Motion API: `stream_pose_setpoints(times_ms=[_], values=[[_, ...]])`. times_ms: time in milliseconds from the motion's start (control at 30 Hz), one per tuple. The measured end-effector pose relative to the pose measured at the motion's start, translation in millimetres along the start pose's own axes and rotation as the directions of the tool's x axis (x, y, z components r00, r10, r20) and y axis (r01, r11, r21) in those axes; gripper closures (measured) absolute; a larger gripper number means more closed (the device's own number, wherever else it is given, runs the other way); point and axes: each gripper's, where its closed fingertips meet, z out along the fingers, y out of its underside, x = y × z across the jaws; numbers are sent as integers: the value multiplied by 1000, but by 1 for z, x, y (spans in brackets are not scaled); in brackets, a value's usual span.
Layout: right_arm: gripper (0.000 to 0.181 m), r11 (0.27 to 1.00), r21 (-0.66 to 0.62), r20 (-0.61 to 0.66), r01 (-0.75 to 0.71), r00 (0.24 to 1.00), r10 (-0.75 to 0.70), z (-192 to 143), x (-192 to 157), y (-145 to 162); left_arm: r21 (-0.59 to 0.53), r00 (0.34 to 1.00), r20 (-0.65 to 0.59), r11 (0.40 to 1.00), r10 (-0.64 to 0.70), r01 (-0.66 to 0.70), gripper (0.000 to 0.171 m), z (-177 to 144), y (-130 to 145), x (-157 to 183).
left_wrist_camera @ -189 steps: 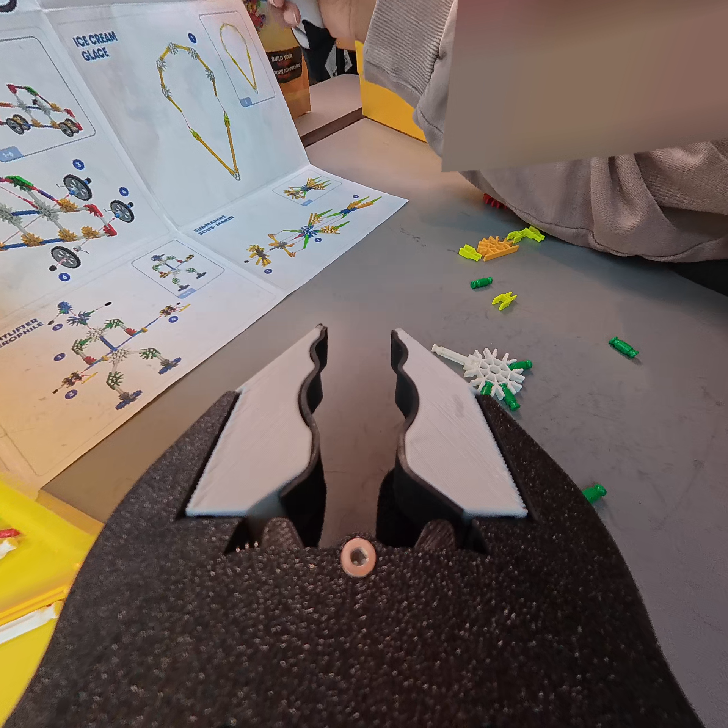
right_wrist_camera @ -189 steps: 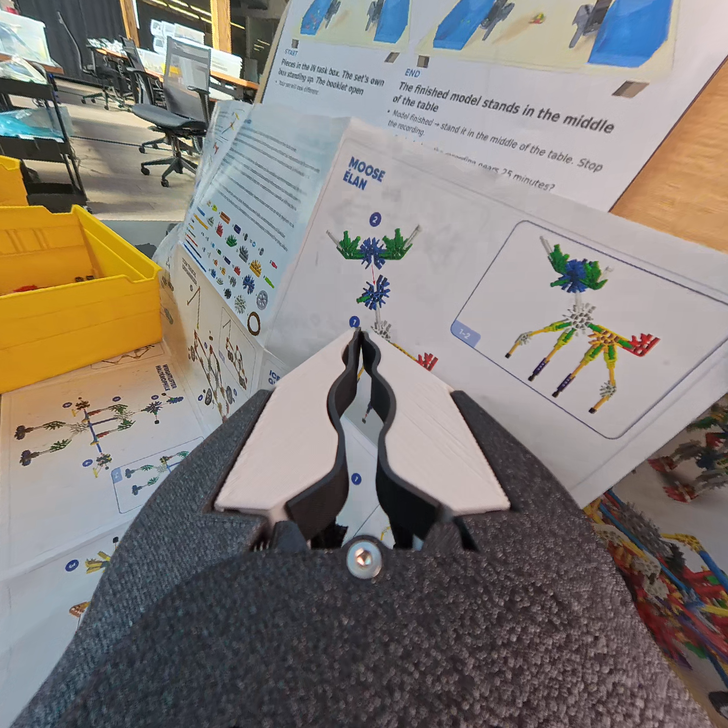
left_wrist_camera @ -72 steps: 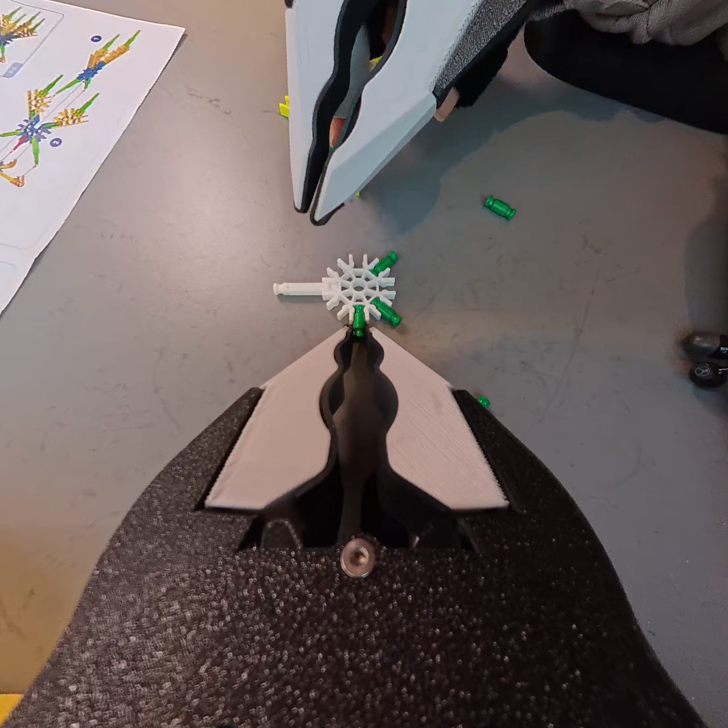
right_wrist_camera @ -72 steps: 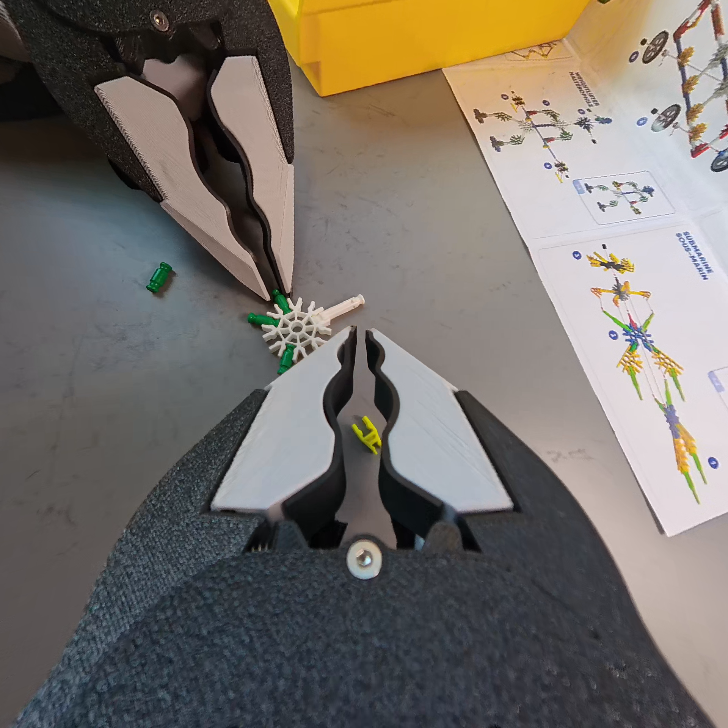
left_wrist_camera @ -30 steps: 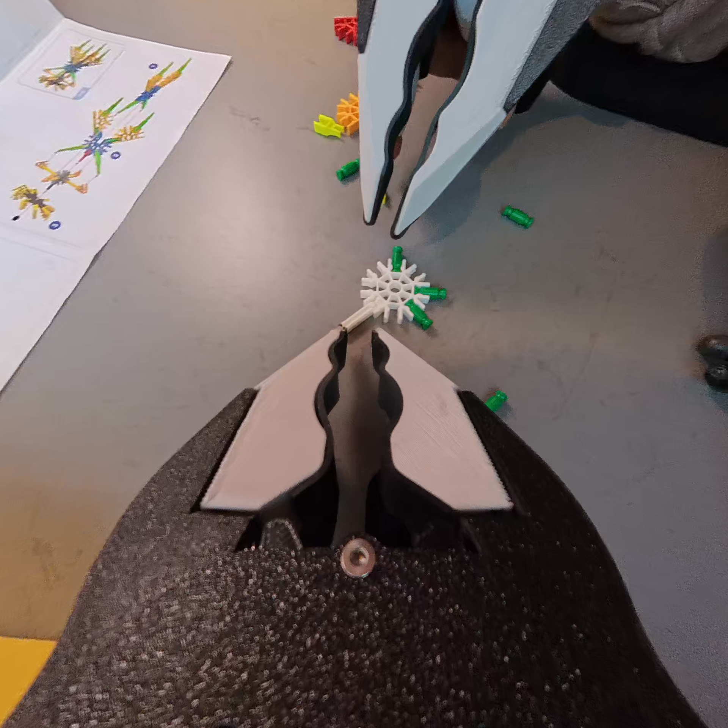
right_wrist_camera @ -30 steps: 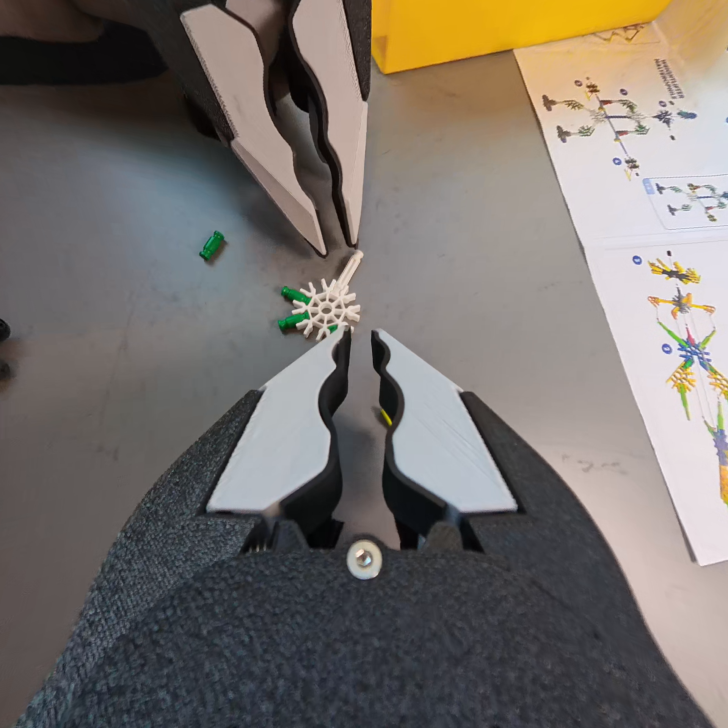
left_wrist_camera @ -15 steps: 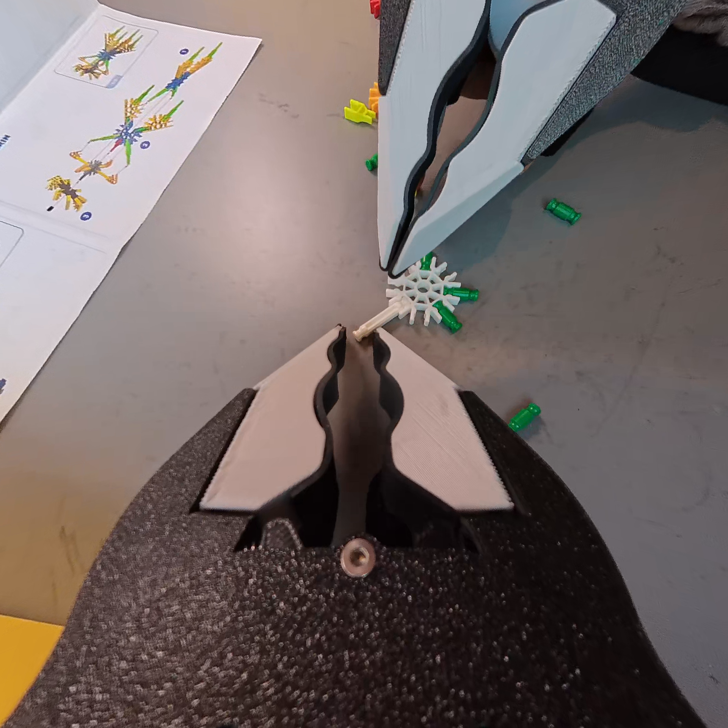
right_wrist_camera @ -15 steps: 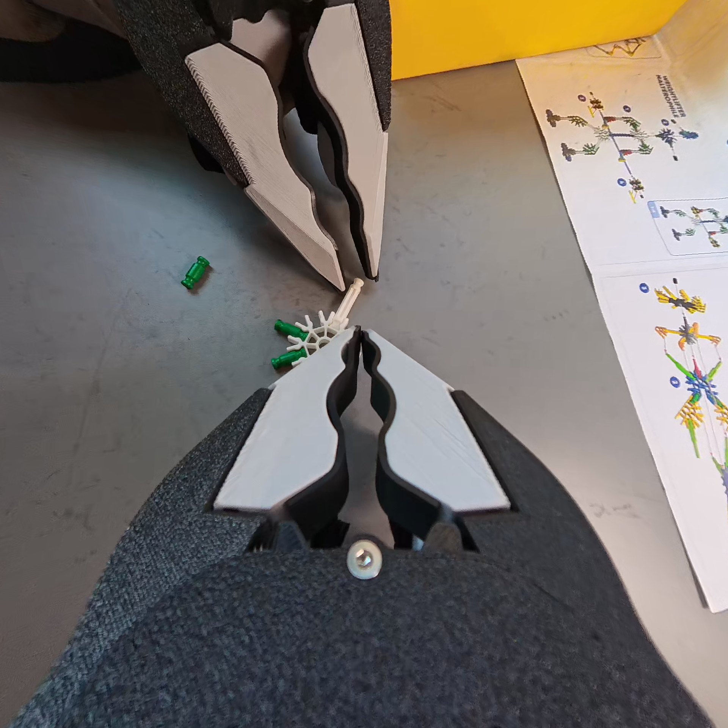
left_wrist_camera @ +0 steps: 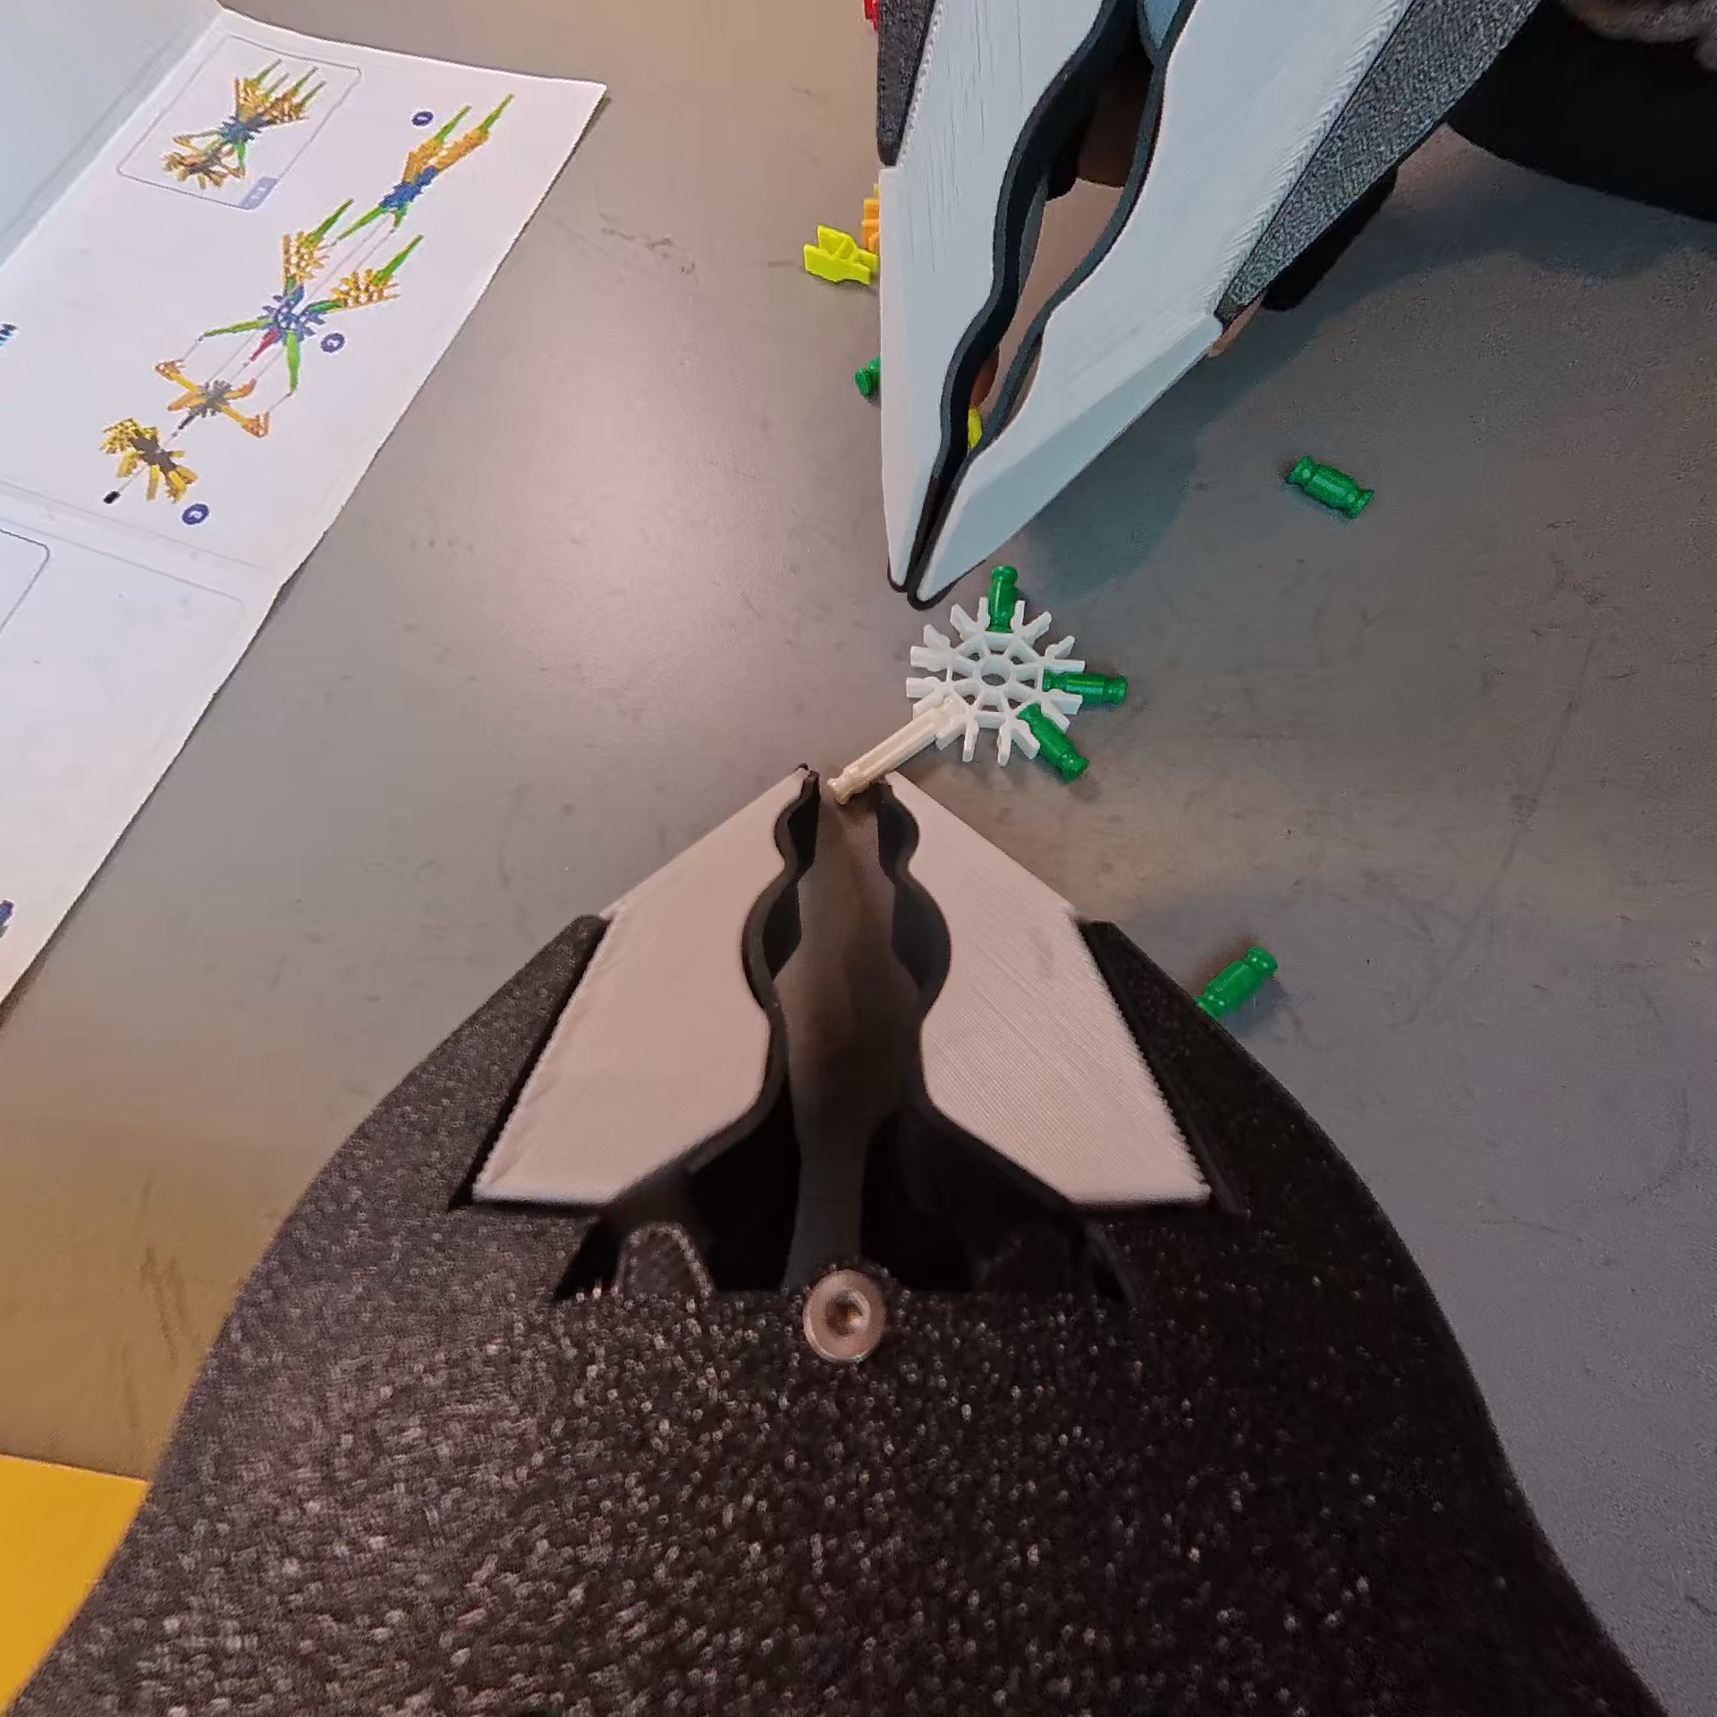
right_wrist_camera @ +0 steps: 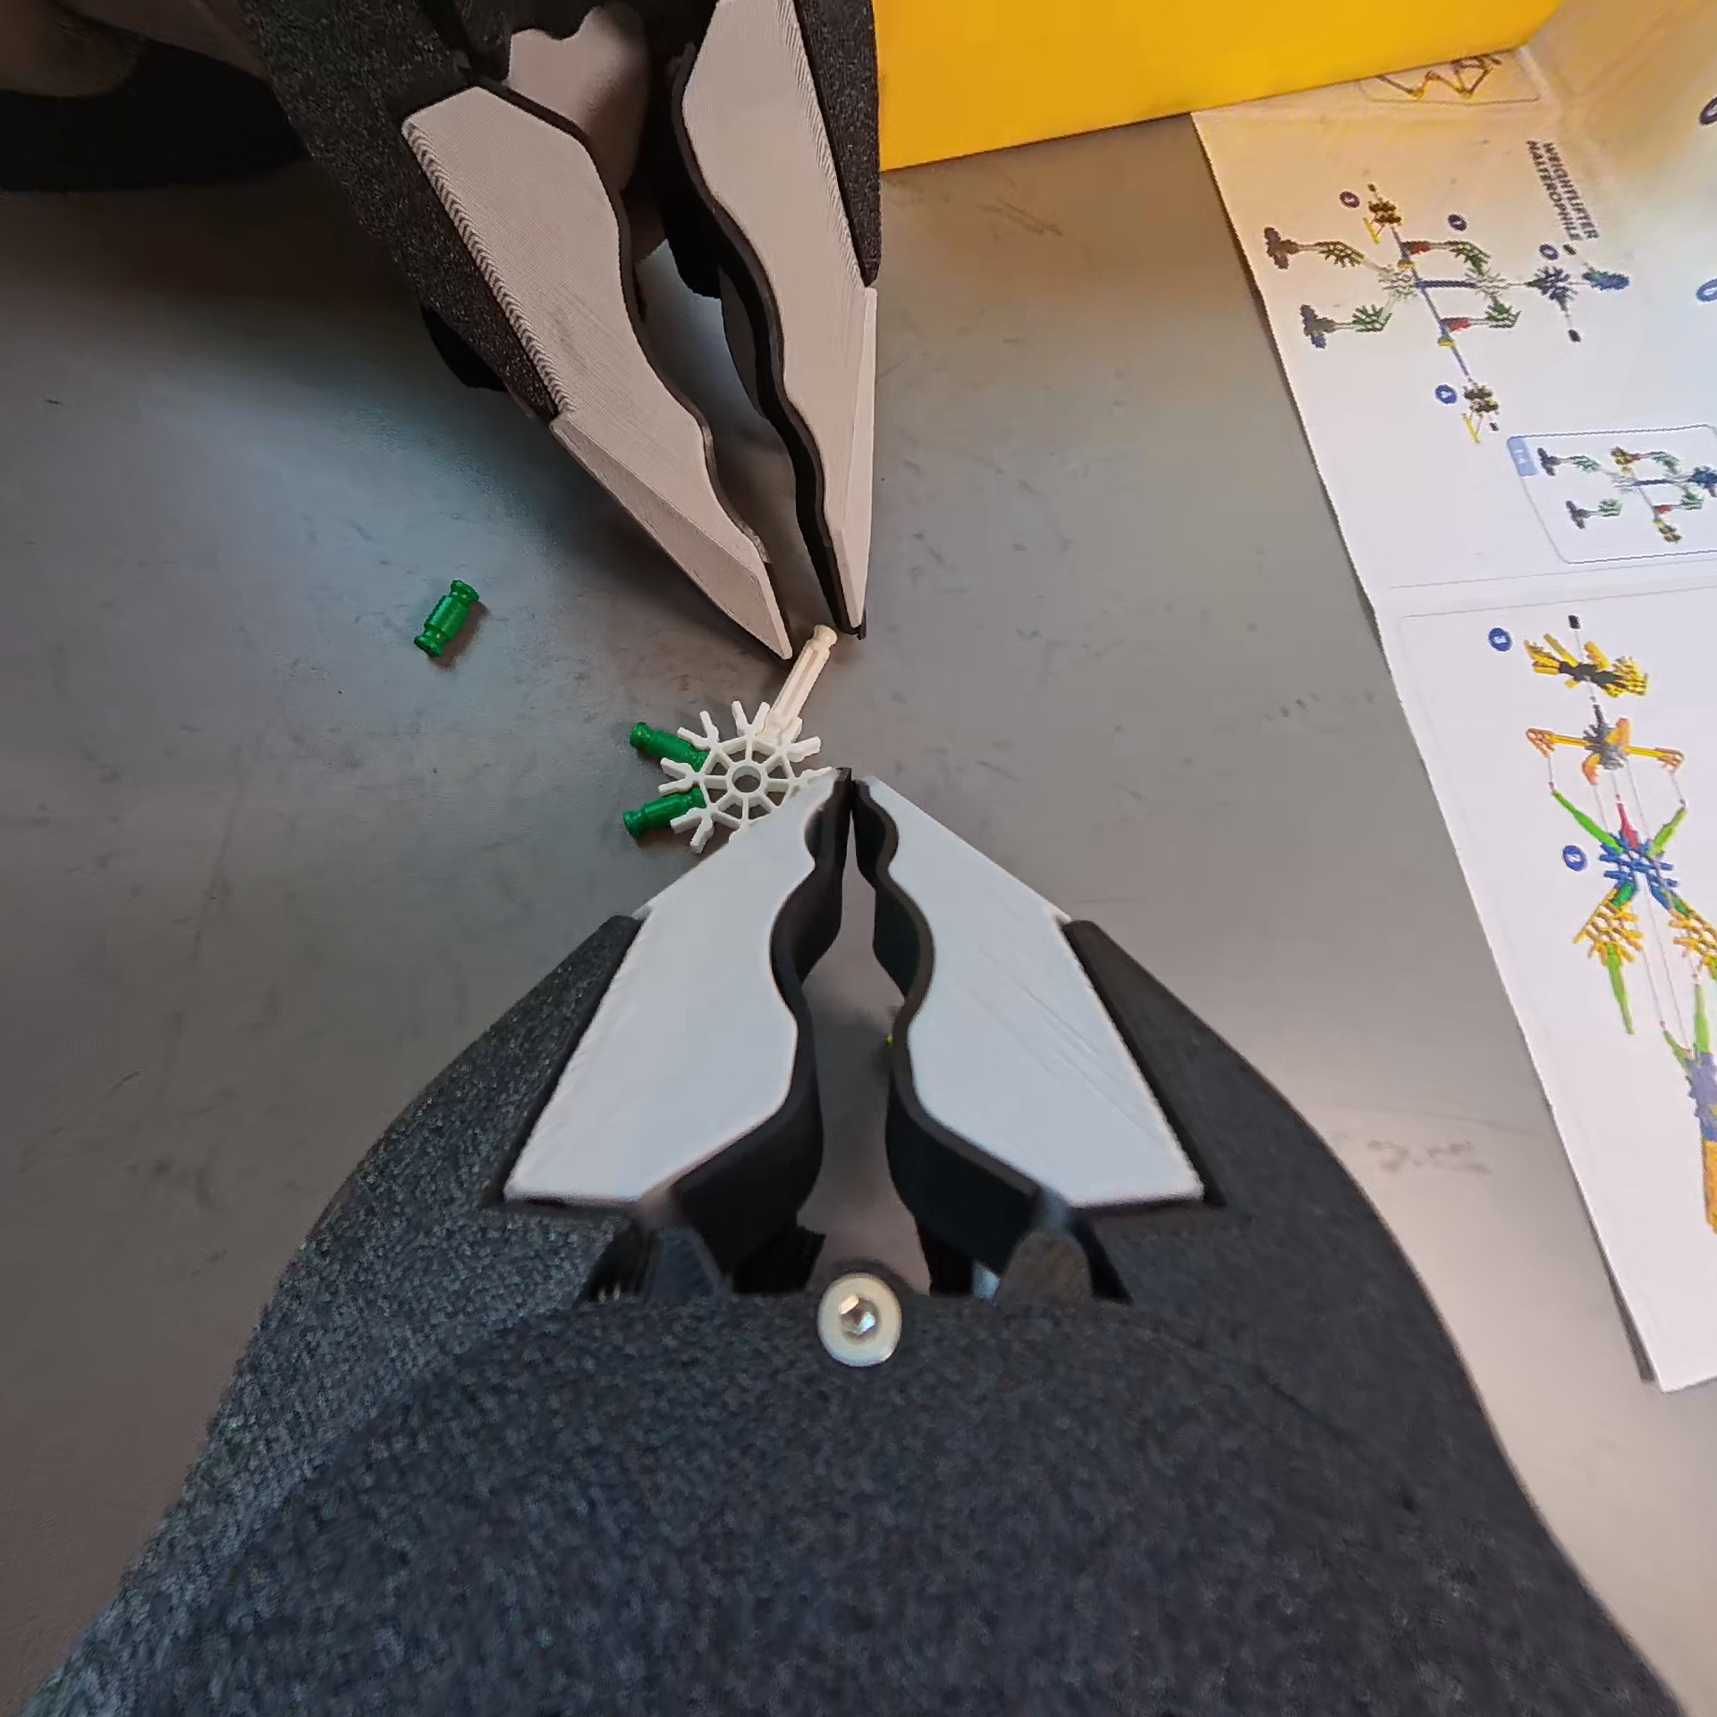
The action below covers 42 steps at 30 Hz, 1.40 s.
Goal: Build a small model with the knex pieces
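Note:
A white snowflake connector lies flat on the grey table with a white rod and three short green rods plugged into it. My left gripper is narrowly open, with the free end of the white rod between its tips. It also shows in the right wrist view. My right gripper is shut, with its tips at the rim of the connector on the side opposite the rod. It also shows in the left wrist view. I cannot tell whether it pinches a tooth.
Loose green rods lie around. A yellow-green piece and an orange piece lie behind the right gripper. A printed instruction sheet lies to one side. A yellow bin stands beyond the left gripper. The tips of one gripper are about 4 centimeters away from the tips of the other.
The right gripper has closed from open to shut and moved down to the connector's rim. The left gripper stays narrowly open at the white rod's end.

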Motion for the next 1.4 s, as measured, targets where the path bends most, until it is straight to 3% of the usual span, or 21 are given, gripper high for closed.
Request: stream_pose_setpoints(times_ms=[1400], values=[[181,999,-41,88,29,996,-25,-9,-15,14,2,1000,-1,1000,11,-11,162,0,1,2]])
